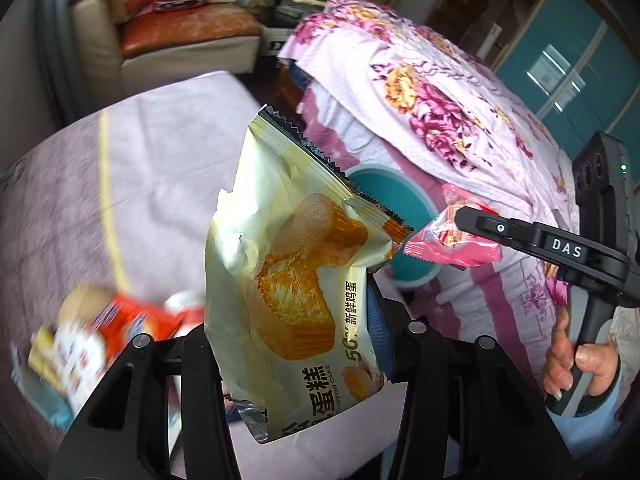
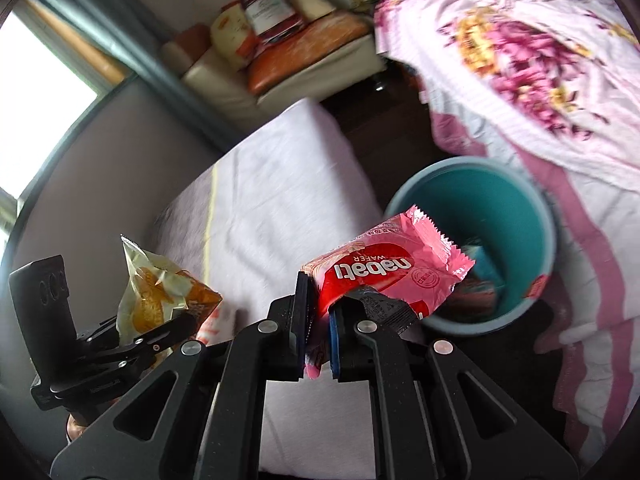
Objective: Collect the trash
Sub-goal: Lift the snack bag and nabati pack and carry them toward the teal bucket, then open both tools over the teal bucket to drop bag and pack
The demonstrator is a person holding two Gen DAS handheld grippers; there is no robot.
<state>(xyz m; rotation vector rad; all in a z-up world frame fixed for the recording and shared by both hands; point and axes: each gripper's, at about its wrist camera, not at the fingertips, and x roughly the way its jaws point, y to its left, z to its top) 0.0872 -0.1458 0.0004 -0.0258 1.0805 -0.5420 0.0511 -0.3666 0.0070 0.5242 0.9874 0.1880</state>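
Hiding bin (image 1: 376,188): cake wrapper (image 1: 288,280).

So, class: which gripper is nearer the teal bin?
Right. The right gripper holds its pink wafer wrapper at the teal bin rim; the left gripper is off to its left.

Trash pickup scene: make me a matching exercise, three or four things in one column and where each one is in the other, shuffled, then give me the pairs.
Things:
1. cake wrapper
2. pink wafer wrapper
3. teal bin
4. red snack packet

Places or states:
A. lying on the lilac bed sheet
B. clamped in the right gripper
C. standing on the floor beside the floral quilt
D. clamped in the left gripper

Pairs: 1-D, 2-B, 3-C, 4-A
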